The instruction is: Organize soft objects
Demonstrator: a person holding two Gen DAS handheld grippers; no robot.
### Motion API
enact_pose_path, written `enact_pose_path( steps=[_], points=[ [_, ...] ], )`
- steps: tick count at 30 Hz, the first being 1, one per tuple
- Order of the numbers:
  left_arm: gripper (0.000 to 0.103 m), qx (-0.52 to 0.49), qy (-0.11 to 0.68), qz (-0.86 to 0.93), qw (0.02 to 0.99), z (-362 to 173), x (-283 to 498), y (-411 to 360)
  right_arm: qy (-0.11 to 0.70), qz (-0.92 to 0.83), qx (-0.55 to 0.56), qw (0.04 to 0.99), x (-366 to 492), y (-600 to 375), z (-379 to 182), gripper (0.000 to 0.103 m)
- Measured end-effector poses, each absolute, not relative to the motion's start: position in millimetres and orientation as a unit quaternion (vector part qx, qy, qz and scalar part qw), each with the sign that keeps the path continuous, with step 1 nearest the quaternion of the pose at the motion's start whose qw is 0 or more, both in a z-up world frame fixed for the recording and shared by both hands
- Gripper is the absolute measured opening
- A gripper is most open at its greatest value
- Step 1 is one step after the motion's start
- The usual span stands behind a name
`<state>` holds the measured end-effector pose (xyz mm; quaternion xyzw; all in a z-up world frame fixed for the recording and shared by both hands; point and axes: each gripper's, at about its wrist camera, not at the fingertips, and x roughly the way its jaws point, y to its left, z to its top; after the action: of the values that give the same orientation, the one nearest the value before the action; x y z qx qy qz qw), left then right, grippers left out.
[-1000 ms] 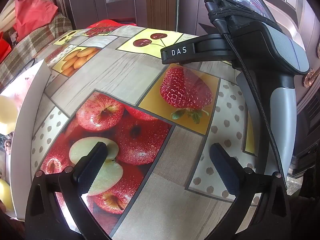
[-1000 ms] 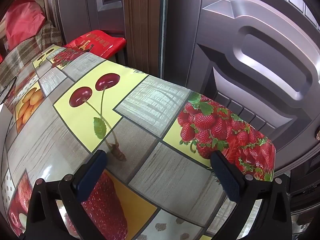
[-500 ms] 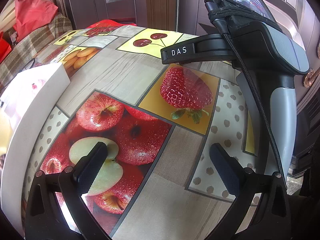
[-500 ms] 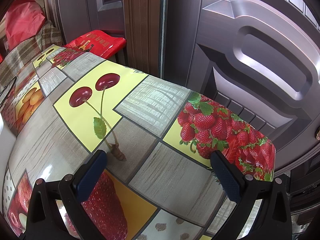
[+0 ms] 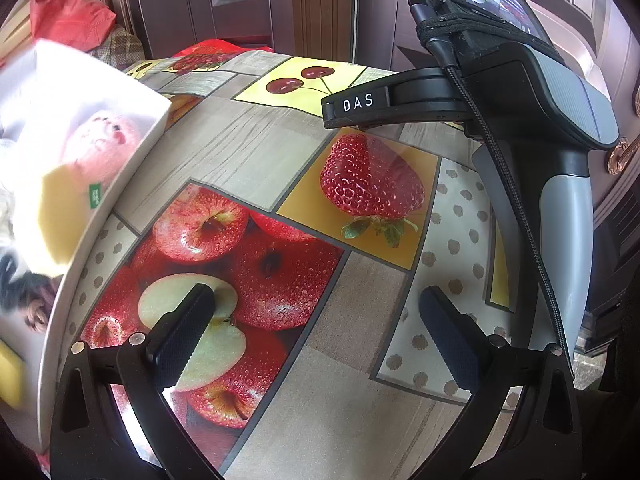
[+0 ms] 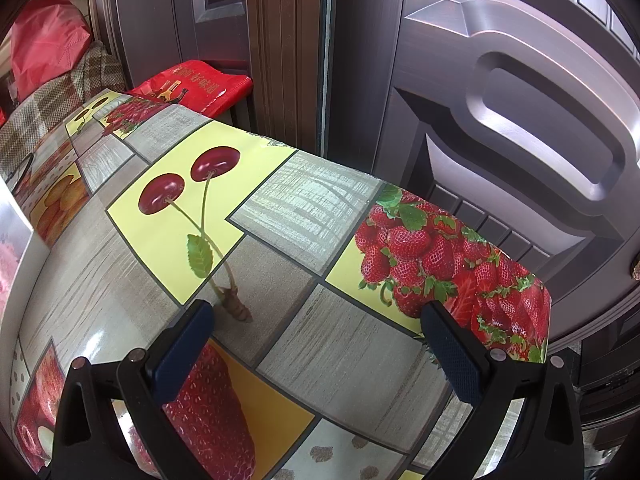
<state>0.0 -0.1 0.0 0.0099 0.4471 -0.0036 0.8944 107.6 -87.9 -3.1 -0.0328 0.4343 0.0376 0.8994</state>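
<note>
A white box [image 5: 120,184] sits at the left of the fruit-print table in the left wrist view, blurred by motion. Inside it lie a pink plush toy [image 5: 100,144], a yellow soft piece [image 5: 60,216] and a dark furry item [image 5: 24,292]. My left gripper [image 5: 316,332] is open above the apple print, right of the box, holding nothing. The body of the right gripper [image 5: 520,92] rises at the right of that view. In the right wrist view my right gripper [image 6: 316,344] is open and empty over the table, with the box's corner [image 6: 16,232] at the far left edge.
The table's far edge [image 6: 400,184] runs close to dark wooden doors [image 6: 520,100]. A red bag [image 6: 192,84] lies behind the table, and another red bag [image 6: 44,44] rests on a checked fabric seat [image 6: 52,104] at the back left.
The white box has slid in from the left toward the table's middle, so its soft contents now show. Both grippers have stayed still and open.
</note>
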Motion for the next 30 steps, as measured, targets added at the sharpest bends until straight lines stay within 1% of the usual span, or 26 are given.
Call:
enact_pose_path(
  steps=[30],
  points=[
    [0.102,0.009,0.447,-0.005,0.894,-1.2,1.1,1.9,0.434,0.038,-0.033,0.899,106.0,-86.8,-3.2,0.103]
  ],
)
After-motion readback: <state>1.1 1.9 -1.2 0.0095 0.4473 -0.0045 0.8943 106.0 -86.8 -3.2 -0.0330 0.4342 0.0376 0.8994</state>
